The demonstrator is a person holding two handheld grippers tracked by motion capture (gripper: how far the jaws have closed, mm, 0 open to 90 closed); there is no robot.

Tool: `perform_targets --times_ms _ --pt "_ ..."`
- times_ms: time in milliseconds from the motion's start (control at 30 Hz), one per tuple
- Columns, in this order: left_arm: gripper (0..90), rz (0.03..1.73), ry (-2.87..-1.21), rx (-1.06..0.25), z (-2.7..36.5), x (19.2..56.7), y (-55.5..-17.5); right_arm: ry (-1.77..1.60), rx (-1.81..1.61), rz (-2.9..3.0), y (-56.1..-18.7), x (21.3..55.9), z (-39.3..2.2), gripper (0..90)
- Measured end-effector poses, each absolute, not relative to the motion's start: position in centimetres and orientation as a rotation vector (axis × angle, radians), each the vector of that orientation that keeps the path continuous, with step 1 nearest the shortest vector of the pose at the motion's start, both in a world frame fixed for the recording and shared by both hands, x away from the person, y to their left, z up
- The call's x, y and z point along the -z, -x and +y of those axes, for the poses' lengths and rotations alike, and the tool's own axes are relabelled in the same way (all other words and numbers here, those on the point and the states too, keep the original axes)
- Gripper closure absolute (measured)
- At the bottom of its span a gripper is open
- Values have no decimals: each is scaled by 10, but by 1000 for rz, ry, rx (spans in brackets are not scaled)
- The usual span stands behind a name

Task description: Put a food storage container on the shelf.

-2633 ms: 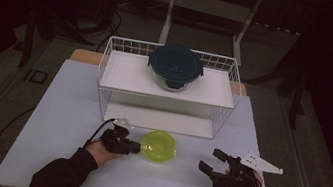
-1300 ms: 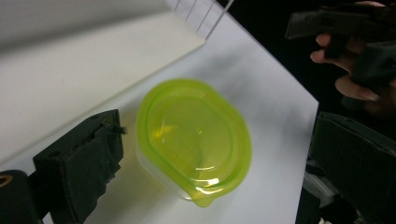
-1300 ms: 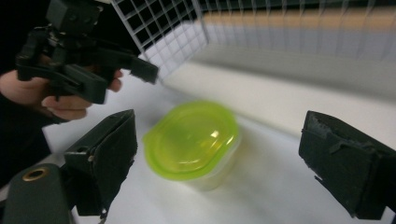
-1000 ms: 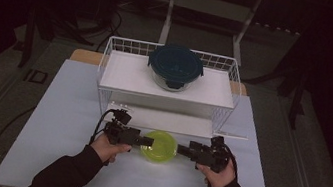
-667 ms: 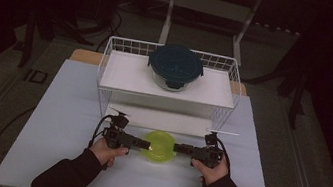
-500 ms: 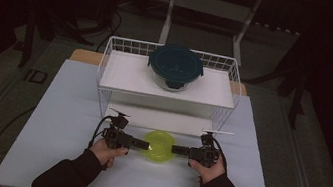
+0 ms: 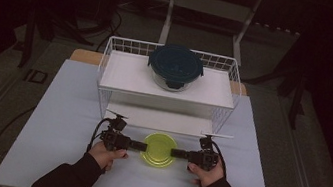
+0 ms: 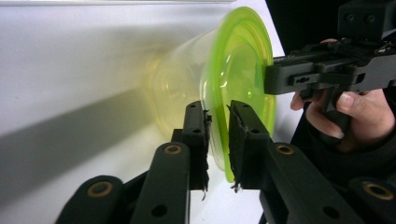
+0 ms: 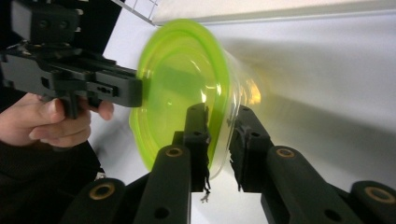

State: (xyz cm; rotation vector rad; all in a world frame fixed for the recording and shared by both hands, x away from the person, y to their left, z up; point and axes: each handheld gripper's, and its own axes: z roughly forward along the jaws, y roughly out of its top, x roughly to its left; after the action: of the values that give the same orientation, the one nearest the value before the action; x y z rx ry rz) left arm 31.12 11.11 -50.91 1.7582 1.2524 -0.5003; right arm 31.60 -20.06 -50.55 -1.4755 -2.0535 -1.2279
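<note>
Two-handed pick-up, grasp stage. The translucent lime-green round plastic lid (image 7: 159, 149) lies flat on the white counter (image 7: 61, 107), just in front of the white wire two-tier rack (image 7: 108, 64). I have the left tongs (image 7: 144, 146) on its left rim and the right tongs (image 7: 173, 152) on its right rim; both pairs have just been closing, and each gripper view shows the rim pinched between the black pads (image 8: 201, 130), so I judge both clamped on the lid. Next I must lift level, both hands together, since uneven pull could flex it free. A dark teal-lidded round glass container (image 7: 175, 67) stands on the rack's upper shelf, a likely destination.
</note>
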Motion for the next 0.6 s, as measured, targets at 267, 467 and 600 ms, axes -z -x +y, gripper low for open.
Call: perform_targets --times_ms 267,467,600 --pt "816 1212 -1789 449 109 496 -300 1457 1236 -2143 -304 497 -199 800" --pt "816 1189 -1768 441 111 484 -293 1449 1283 -2171 -296 482 -198 801" --pt "817 1160 -1764 425 112 472 -289 1439 1323 -2185 -290 469 -199 802"
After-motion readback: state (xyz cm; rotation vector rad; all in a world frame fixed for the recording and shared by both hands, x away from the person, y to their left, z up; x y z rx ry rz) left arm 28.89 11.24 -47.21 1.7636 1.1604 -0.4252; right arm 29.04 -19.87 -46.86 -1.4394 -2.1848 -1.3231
